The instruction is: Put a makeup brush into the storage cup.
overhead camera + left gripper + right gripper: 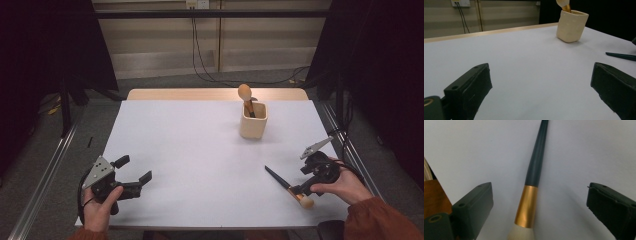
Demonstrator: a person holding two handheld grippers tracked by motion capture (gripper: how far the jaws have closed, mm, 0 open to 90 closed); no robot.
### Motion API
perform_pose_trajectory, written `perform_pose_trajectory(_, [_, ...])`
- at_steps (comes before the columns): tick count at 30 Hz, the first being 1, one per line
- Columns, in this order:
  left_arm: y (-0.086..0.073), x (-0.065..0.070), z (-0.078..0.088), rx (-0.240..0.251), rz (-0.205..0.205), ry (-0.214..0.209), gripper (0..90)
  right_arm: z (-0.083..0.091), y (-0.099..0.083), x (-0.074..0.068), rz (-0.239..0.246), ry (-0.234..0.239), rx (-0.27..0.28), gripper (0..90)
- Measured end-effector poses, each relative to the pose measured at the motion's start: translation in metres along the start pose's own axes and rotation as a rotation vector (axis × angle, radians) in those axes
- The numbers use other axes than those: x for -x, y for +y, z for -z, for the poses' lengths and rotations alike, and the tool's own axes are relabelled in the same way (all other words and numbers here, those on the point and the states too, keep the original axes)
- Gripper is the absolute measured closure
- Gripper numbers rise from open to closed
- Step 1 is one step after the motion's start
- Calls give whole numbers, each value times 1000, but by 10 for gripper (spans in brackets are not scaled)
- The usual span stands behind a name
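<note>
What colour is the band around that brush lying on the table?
Gold, between the dark handle and pale bristles of the brush; clearest in the right gripper view.

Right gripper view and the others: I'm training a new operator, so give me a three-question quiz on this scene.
1. True or false: the right gripper has its jaws closed on the brush.
2. What stands in the cream cup?
3. The brush lies: A) in the cup, B) flat on the table, C) in the left gripper.

Key: 1 false, jaws open either side of it. 2 another brush. 3 B.
</note>
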State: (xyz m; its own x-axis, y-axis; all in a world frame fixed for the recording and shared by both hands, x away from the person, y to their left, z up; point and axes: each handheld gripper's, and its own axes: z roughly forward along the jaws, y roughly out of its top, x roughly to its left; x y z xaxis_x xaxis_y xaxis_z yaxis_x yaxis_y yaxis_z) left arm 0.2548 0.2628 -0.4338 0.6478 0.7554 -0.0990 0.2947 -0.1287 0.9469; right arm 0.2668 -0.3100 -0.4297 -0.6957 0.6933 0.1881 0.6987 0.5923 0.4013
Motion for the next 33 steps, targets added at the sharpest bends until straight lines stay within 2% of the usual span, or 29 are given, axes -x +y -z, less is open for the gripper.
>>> perform_pose_trajectory(5, [0,0,0,-1,0,-2,30,1,3,-2,13,6,-27,208])
perform_pose_trajectory(8, [0,-1,-1,-3,-10,-3,30,-1,5,-4,13,22,-58,233])
perform_pose_trajectory(12, [0,0,-1,-4,-5,-5,30,-4,7,-6,16,25,-89,280])
perform_pose_trajectory(14, [0,0,-1,-3,-5,-5,30,-4,8,-7,7,20,-101,338])
perform_pose_trajectory(19, [0,0,-1,-4,-2,-7,30,-6,8,-7,7,37,-125,399])
perform_pose_trajectory(21, [0,0,-1,-3,-8,-7,30,-9,7,-8,-1,31,-158,435])
perform_pose_trajectory(25, [0,0,-1,-4,-2,-9,30,-12,5,-7,-25,30,-183,480])
perform_pose_trajectory(33, [0,0,-2,-4,-4,-10,30,-14,2,-5,-41,38,-210,569])
